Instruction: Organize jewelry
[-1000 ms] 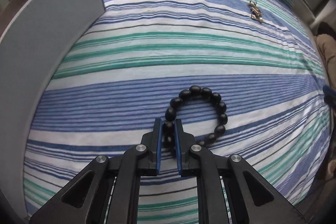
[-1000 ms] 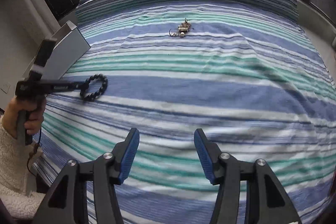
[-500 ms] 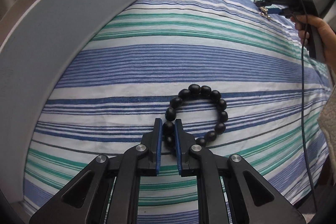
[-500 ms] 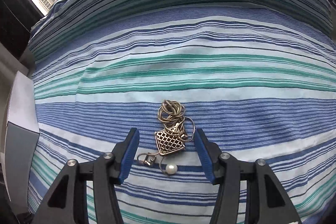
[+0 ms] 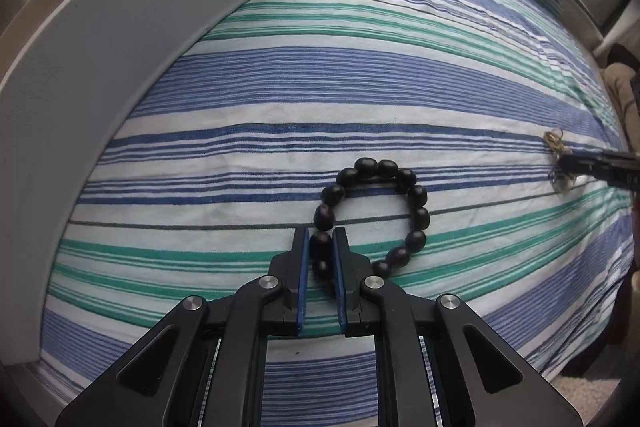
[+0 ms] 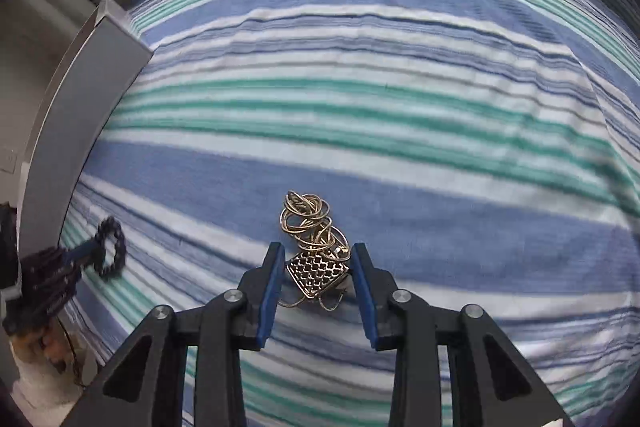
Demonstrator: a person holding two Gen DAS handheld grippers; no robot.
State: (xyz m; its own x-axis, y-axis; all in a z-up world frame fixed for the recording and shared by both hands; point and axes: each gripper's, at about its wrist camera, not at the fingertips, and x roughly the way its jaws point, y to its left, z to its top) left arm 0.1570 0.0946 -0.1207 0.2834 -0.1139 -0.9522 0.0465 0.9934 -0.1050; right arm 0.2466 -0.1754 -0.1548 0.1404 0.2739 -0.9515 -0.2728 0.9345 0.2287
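Observation:
A black bead bracelet hangs from my left gripper, which is shut on two of its beads just above the striped cloth. The right wrist view shows that bracelet far left. A tangled gold necklace with a lattice pendant sits between the pads of my right gripper. Its jaws are closing, and the pads touch the pendant's two side corners. The necklace stays sharp while the cloth behind it blurs. In the left wrist view the right gripper holds the necklace at far right.
A grey box stands along the left edge of the cloth and shows again in the right wrist view as the box. A person's hand grips the left tool. A window and dark frame lie beyond the far edge.
My right gripper came down over the gold necklace, narrowed its jaws around the pendant, then moved toward the box. My left gripper carried the bracelet closer to the grey box.

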